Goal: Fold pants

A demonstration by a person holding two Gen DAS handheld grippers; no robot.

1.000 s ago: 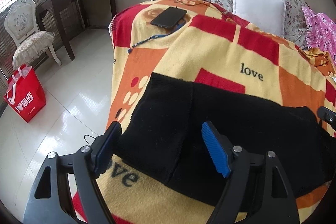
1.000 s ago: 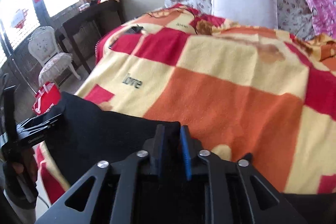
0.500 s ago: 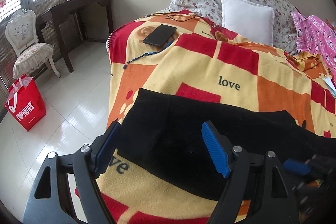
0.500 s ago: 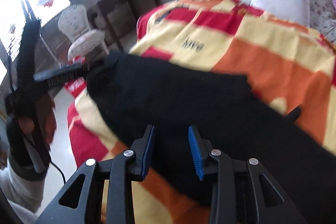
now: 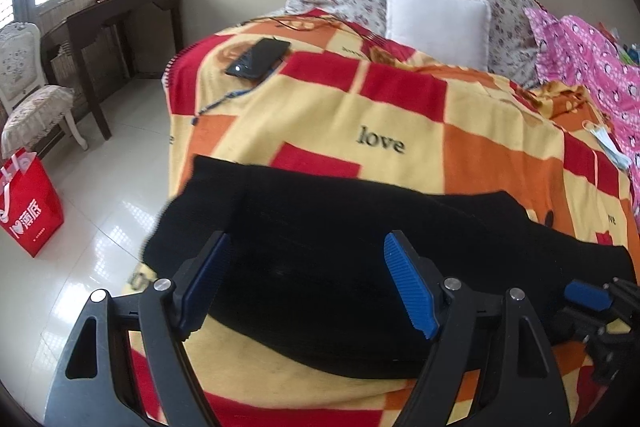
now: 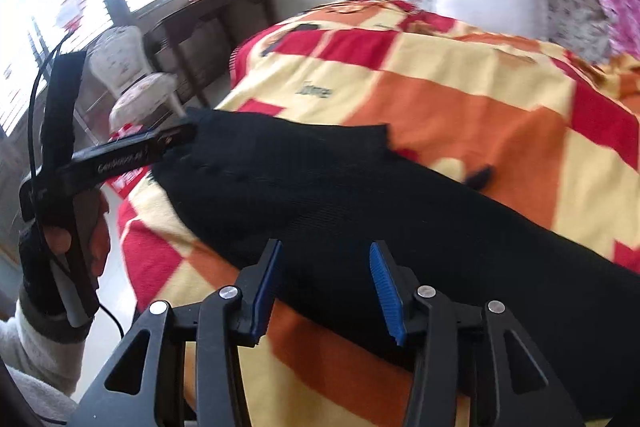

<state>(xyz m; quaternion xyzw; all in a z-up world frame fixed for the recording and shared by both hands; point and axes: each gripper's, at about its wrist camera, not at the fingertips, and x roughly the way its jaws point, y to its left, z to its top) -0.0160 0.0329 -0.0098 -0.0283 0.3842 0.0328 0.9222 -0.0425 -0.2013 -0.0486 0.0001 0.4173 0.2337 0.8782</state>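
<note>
Left tongs: held spread wide, nothing gripped; blue pads are seen just above the near part of the pants.
Right tongs: likewise parted and empty, poised over the near edge of the cloth; their tip is also glimpsed at the lower right of the left wrist view.
Pants: black, laid lengthwise across the foot of the bed, one end at the bed's left edge beside the left tongs, the other running off to the right. Whether a first fold is already made cannot be told.
Step in hand: judged to be the pause between folds, both tongs being lined up for a fresh grasp.
Next move: an edge or end of the cloth is likely to be pinched by each pair and carried over the rest; thick knit may slip unless it is caught deeply.
Blanket: red, orange and yellow checks, the word "love" printed on it.
Phone: dark, lying farther up the bed, well apart from the pants.
White pillow: propped at the head.
Room: red bag on a tiled floor, chair and dark desk by the window.
</note>
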